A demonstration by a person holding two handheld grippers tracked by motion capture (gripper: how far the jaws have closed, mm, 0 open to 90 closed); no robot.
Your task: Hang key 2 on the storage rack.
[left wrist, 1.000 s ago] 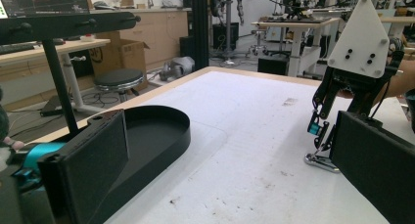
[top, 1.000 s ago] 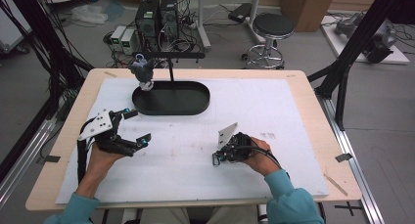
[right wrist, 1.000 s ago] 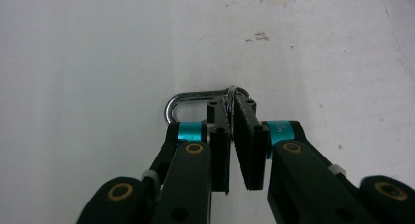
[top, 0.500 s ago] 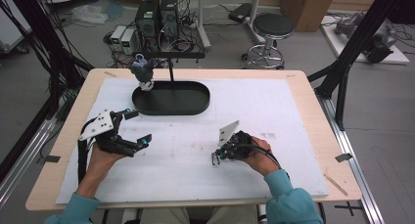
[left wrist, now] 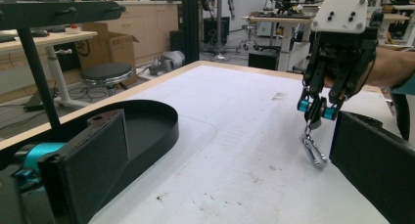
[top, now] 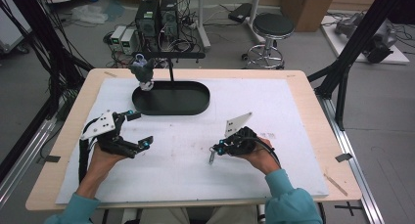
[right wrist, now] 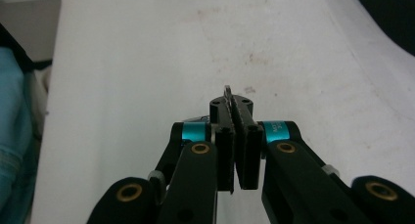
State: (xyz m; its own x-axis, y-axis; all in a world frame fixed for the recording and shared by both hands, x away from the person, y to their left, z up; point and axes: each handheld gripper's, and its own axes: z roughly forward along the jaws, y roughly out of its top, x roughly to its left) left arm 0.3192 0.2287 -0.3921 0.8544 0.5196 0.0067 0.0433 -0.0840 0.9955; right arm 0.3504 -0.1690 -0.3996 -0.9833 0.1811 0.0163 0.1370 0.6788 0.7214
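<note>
High view: right tool (top: 214,150) clamps a carabiner (top: 211,158) low over the bench (top: 293,111), well apart from the black tray (top: 171,105), left tool (top: 139,129) wide and idle; left gripper view: carabiner (left wrist: 313,150) dangling, tip on bench; right gripper view: jaws pinched on it; pickup done, placing left.

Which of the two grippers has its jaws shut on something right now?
The right gripper: its jaws are clamped on a small silver carabiner that hangs down to the white mat. The left gripper stands open with nothing between its jaws.
</note>
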